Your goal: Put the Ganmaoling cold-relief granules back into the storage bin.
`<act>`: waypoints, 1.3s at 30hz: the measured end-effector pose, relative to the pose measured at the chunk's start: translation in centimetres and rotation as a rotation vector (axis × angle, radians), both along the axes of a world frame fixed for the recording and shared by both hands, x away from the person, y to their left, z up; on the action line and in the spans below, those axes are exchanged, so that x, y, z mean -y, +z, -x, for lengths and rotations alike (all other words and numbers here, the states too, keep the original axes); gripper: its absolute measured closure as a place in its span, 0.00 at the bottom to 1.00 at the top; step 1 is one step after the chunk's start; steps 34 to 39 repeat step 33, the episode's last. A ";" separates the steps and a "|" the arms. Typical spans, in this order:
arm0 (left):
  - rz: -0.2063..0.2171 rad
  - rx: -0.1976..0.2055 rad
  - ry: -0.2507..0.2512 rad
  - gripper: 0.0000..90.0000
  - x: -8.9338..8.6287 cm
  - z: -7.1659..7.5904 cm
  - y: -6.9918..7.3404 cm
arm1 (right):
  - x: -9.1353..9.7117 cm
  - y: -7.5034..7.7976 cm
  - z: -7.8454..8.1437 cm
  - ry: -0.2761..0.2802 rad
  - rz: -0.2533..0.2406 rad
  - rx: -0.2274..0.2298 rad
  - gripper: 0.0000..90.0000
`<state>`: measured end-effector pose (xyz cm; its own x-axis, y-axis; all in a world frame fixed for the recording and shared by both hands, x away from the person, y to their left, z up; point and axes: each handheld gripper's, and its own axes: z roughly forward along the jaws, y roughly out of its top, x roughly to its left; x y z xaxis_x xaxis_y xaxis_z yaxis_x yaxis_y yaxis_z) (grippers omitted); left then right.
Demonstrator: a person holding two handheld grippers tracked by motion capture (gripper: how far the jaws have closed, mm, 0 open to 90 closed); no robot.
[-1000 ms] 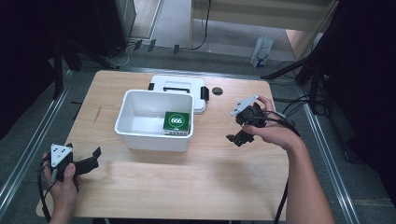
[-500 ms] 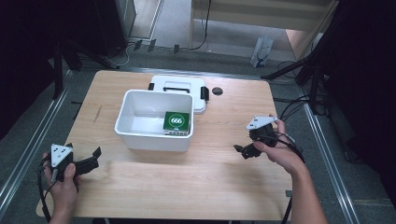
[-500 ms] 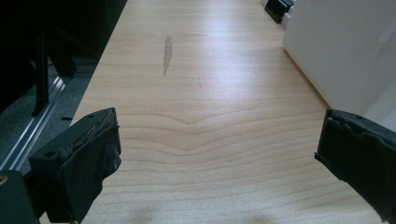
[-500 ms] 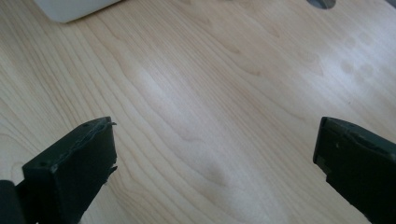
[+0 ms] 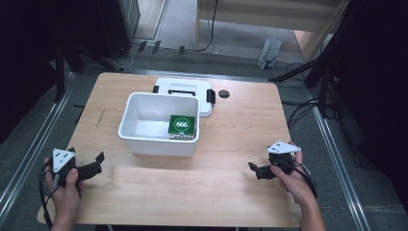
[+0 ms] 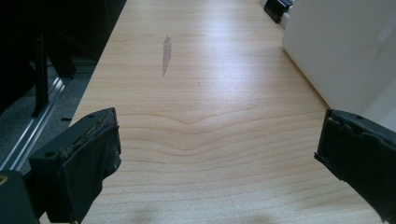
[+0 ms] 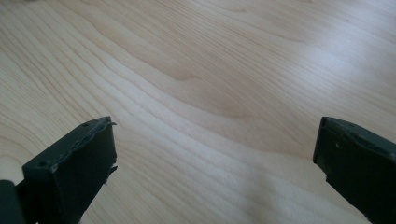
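Note:
A white plastic bin [image 5: 144, 139] stands mid-table with a green box marked 666 [image 5: 182, 126] lying inside at its right. Its white lid [image 5: 183, 88] with black latches lies flat just behind it. My left gripper [image 5: 98, 162] rests near the front left corner, open, pointing toward the bin. In the left gripper view the left gripper [image 6: 219, 128] has its jaws wide apart over bare wood, with the bin wall [image 6: 345, 46] to the right. My right gripper [image 5: 254, 170] sits low at the front right, open. The right gripper [image 7: 215, 135] holds nothing.
A small black round disc [image 5: 223, 94] sits on the table [image 5: 240, 125] right of the lid. A grey smear [image 6: 166, 53] marks the wood left of the bin. Metal rails and cables run along the floor on both sides of the table.
My right gripper has moved from beside the bin's right side down toward the front right of the table. The left gripper has stayed put.

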<state>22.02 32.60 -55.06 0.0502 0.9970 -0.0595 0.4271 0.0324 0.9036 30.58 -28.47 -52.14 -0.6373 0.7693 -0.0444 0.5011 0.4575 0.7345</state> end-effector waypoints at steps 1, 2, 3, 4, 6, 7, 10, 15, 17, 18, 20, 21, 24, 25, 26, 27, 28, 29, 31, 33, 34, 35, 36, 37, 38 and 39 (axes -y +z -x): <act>-0.001 0.000 0.000 0.00 0.0 0.0 0.0 | 0.3 -0.3 0.3 -0.012 -0.007 -0.004 0.00; -0.001 0.000 0.000 0.00 0.0 0.0 0.0 | 0.6 -0.6 0.5 -0.020 -0.010 0.003 0.00; -0.002 0.000 0.000 0.00 0.0 0.0 0.0 | 0.9 -0.9 0.8 -0.033 -0.018 0.005 0.00; -0.001 0.001 -0.001 0.00 0.0 0.0 0.0 | 1.2 -1.1 1.0 -0.042 -0.026 0.009 0.00; -0.002 0.002 0.000 0.00 0.0 0.0 0.0 | 1.9 -1.5 1.6 -0.068 -0.061 0.019 0.00; -0.002 0.002 0.000 0.00 0.0 0.0 0.0 | 2.2 -1.7 1.9 -0.079 -0.079 0.019 0.00; -0.005 0.002 0.000 0.00 0.1 0.0 0.0 | 3.3 -2.1 2.7 -0.120 -0.130 0.042 0.00; -0.008 -0.002 -0.001 0.00 0.1 0.0 0.0 | 4.6 -2.4 3.8 -0.180 -0.214 0.081 0.00; -0.009 -0.002 -0.001 0.00 0.1 0.0 0.0 | 4.5 -2.5 4.4 -0.204 -0.208 0.091 0.00; -0.009 -0.002 -0.001 0.00 0.1 0.0 0.0 | 4.4 -2.5 4.7 -0.213 -0.206 0.103 0.00; -0.010 -0.005 -0.002 0.00 0.1 0.0 0.0 | 4.3 -2.5 5.4 -0.232 -0.202 0.117 0.00; -0.011 -0.008 -0.002 0.00 0.1 0.0 0.0 | 4.3 -2.5 5.7 -0.244 -0.205 0.123 0.00; -0.013 -0.007 -0.001 0.00 0.1 0.0 0.0 | 4.3 -2.5 6.3 -0.294 -0.195 0.157 0.00; -0.014 -0.007 0.001 0.00 0.1 0.0 0.0 | 4.2 -2.5 6.4 -0.314 -0.188 0.168 0.00; -0.015 -0.007 0.001 0.00 0.1 0.0 0.0 | 4.2 -2.5 6.4 -0.316 -0.186 0.174 0.00; -0.017 -0.008 0.001 0.00 0.1 0.0 0.0 | 4.2 -2.5 6.3 -0.326 -0.182 0.176 0.00; -0.019 -0.008 0.000 0.00 0.2 -0.1 0.0 | 4.2 -2.5 6.3 -0.336 -0.181 0.177 0.00; -0.020 -0.009 -0.001 0.00 0.2 -0.1 0.0 | 4.3 -2.4 6.1 -0.343 -0.189 0.175 0.00; -0.022 -0.010 0.000 0.00 0.2 -0.1 0.0 | 4.6 -2.4 5.9 -0.360 -0.204 0.167 0.00; -0.022 -0.011 -0.001 0.00 0.2 -0.1 0.0 | 4.9 -2.4 5.8 -0.358 -0.235 0.154 0.00; -0.022 -0.011 -0.001 0.00 0.2 -0.1 0.0 | 4.9 -2.4 5.8 -0.358 -0.235 0.154 0.00; -0.022 -0.011 -0.001 0.00 0.2 -0.1 0.0 | 4.9 -2.4 5.8 -0.358 -0.235 0.154 0.00; -0.022 -0.011 -0.001 0.00 0.2 -0.1 0.0 | 4.9 -2.4 5.8 -0.358 -0.235 0.154 0.00; -0.022 -0.011 -0.001 0.00 0.2 -0.1 0.0 | 4.9 -2.4 5.8 -0.358 -0.235 0.154 0.00; -0.022 -0.011 -0.001 0.00 0.2 -0.1 0.0 | 4.9 -2.4 5.8 -0.358 -0.235 0.154 0.00; -0.022 -0.011 -0.001 0.00 0.2 -0.1 0.0 | 4.9 -2.4 5.8 -0.358 -0.235 0.154 0.00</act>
